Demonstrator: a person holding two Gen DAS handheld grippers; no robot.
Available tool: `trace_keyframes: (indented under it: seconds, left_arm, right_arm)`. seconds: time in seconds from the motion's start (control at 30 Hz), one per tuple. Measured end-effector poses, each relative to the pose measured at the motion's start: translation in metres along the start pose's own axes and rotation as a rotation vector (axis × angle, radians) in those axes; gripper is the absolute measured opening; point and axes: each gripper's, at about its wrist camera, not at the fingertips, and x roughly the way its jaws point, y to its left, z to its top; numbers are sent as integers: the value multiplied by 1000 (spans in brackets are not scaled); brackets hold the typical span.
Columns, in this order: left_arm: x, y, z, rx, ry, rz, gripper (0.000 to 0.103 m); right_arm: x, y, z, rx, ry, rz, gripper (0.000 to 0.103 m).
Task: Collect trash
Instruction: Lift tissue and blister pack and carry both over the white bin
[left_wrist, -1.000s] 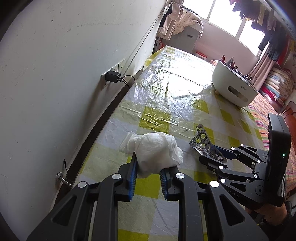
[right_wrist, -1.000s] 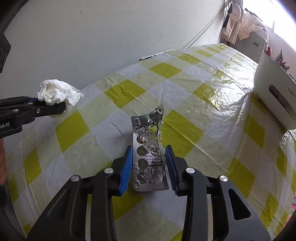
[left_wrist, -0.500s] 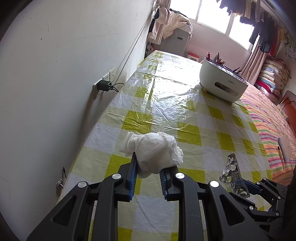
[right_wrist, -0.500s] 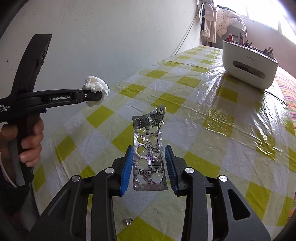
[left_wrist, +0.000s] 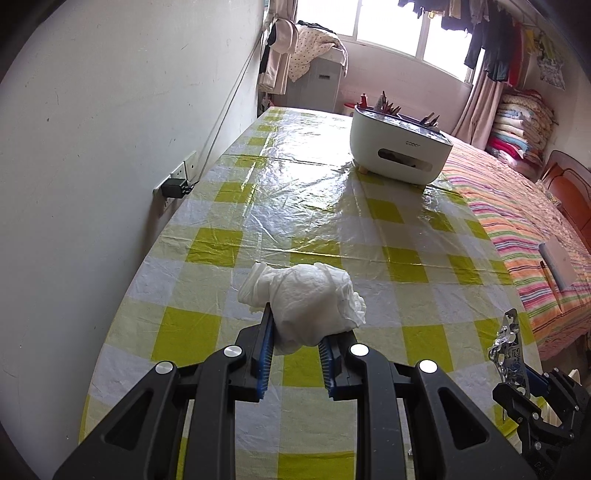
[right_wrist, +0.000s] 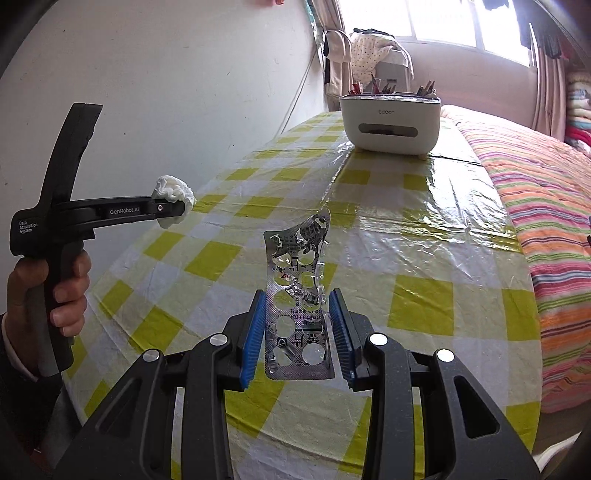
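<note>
My left gripper (left_wrist: 295, 336) is shut on a crumpled white tissue (left_wrist: 306, 299) and holds it above the near end of the yellow-checked table (left_wrist: 314, 206). In the right wrist view that gripper (right_wrist: 173, 208) and the tissue (right_wrist: 173, 192) are at the left, well above the table. My right gripper (right_wrist: 297, 325) is shut on an empty silver pill blister pack (right_wrist: 299, 295), held upright over the table's near edge. The blister pack (left_wrist: 511, 350) also shows at the lower right of the left wrist view.
A white desktop organizer box (left_wrist: 399, 147) with pens stands at the far right of the table; it also shows in the right wrist view (right_wrist: 391, 123). A wall with a socket and plug (left_wrist: 177, 184) runs along the left. A striped bed (left_wrist: 524, 229) lies to the right.
Both grippers have lifted and pulled back toward the table's near end, each keeping its piece of trash. The organizer box now appears farther off and more level.
</note>
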Motion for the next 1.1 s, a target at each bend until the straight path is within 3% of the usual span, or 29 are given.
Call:
trace_keyframes:
  seconds: [0.33,1.1]
  left_arm:
    - [-9,-38,-7,55,-9,-44,21]
    - [-25,-130,-44,228,-8,-146,21]
  right_arm:
    - [-37,-20,-9,41,-77,-153,34]
    - [-93,-52,-34,116,-170,-322,34]
